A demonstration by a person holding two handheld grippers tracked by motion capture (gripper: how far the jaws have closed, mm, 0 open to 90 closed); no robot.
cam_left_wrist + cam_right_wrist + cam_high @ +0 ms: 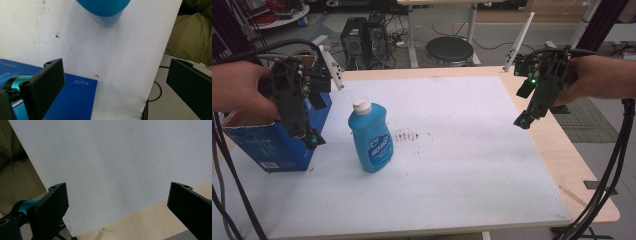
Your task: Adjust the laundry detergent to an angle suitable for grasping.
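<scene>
Blue bottle (370,136) with white cap stands upright on the white board (452,165), left of centre, just beside the blue box (267,142) at the board's left edge. Left gripper (313,140) hangs over the box's near right corner, jaws spread wide, nothing between them; the bottle is close on its right. Right gripper (523,121) hovers above the board's right edge, jaws also spread and empty. Likely step: left gripper reaches for the bottle. Best to come in level at the waist, below the cap, centre the jaws round the body, clear the box, squeeze gently so it doesn't tip.
</scene>
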